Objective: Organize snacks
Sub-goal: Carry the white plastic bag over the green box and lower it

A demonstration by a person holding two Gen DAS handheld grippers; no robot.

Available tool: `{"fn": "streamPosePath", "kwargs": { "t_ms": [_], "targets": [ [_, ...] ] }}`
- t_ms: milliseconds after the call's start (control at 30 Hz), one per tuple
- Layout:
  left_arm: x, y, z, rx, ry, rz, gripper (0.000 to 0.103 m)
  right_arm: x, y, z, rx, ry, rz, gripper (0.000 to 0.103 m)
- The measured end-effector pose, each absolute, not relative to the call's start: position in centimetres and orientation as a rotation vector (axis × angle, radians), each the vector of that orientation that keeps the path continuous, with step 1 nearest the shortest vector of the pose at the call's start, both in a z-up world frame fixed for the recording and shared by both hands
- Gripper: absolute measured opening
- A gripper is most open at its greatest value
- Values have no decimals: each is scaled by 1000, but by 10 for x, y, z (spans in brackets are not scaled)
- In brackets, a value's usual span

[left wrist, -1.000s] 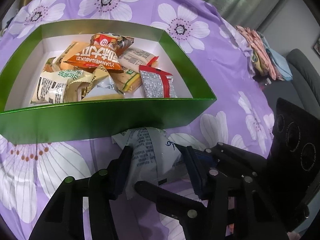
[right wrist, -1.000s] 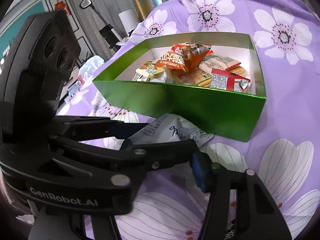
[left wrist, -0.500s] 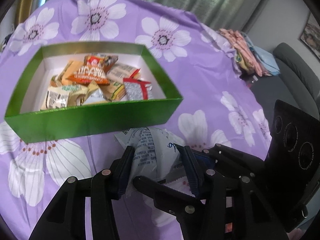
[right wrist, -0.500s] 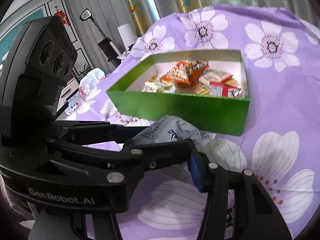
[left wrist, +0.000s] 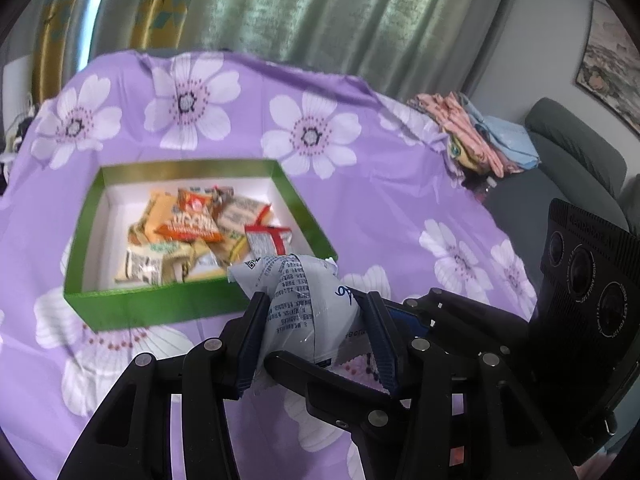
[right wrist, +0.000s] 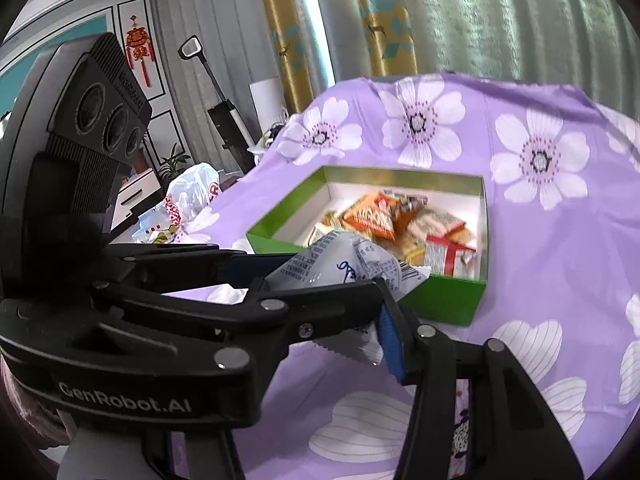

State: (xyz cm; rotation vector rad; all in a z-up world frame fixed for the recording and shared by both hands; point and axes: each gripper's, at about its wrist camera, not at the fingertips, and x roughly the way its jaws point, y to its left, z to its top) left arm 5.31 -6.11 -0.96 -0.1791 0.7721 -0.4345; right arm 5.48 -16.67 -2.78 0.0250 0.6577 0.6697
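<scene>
1. Left gripper (left wrist: 316,320): clamped on white snack packet (left wrist: 300,296), held clear of the cloth.
2. Right gripper (right wrist: 320,300): state cannot be told; "GenRobot.AI" printed.
3. Green box (left wrist: 160,312) ahead of the grippers: assorted snacks inside.
4. Purple floral tablecloth (left wrist: 380,184) beneath.

Cloth (left wrist: 380,208): purple, printed with white flowers with dark dotted centres. Box (left wrist: 160,314): glossy green outside, white inside. Packets in the box: orange (left wrist: 192,226) with white lettering; red and silver (left wrist: 266,240); cream and yellow (left wrist: 148,266). Pouch (left wrist: 298,300): pale grey-white, black print, blue script mark. Left tool (left wrist: 316,336) and right tool (right wrist: 384,320): black frames, blue pads. Curtains (right wrist: 460,20): grey-green, with gold panels bearing teal motifs.
</scene>
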Motion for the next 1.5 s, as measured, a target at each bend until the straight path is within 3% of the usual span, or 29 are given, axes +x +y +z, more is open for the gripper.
{"fn": "streamPosePath", "kwargs": {
  "t_ms": [767,1500],
  "targets": [
    [93,-38,26,-148,657,-423,49,100,-146,9,-27,543,677,52],
    [133,-28,10,-154,678,-416,49,135,-134,-2,-49,571,673,52]
  ]
}}
